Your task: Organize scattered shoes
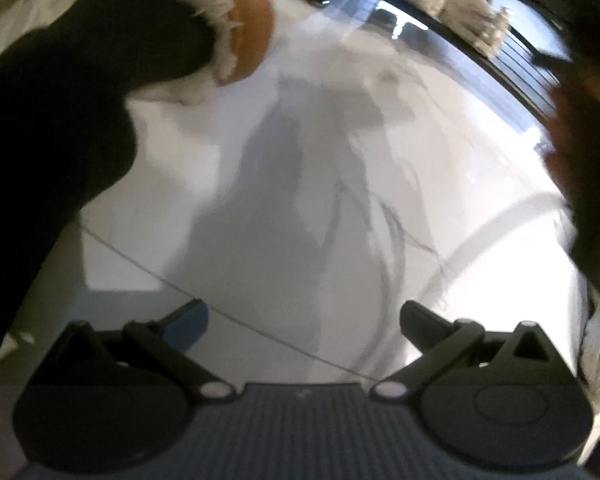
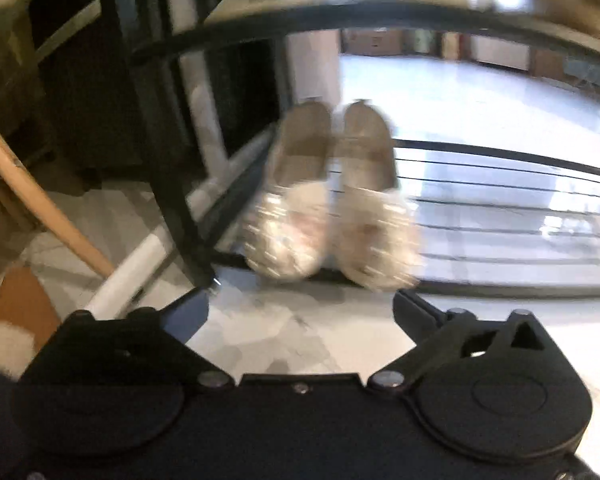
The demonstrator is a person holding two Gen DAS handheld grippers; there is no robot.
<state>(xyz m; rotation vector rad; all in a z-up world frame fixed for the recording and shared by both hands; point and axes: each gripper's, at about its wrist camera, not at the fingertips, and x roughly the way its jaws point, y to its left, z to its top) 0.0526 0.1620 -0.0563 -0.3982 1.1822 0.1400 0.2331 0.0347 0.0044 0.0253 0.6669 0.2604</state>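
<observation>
- Left wrist view: the left gripper (image 1: 302, 320) is hovering over the pale floor (image 1: 300, 184) with its fingers (image 1: 188, 320) spread and grasping nothing. A brown fur-lined slipper (image 1: 236, 28) is showing at upper left, worn on a dark-clad leg.
- Right wrist view: the right gripper (image 2: 300, 312) is also hanging released and empty. Only here, a pair of beige sequined shoes (image 2: 332, 200) is sitting side by side on the black wire shoe rack (image 2: 520, 208), toes nearest the gripper.

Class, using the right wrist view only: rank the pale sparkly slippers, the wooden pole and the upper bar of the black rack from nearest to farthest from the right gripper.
From the right gripper:
1. Pale sparkly slippers, a pair on the rack's lower shelf, straight ahead. The wooden pole, leaning at the left, looks about equally near; too close to call.
2. Upper bar of the black rack, high and behind the slippers.
</observation>
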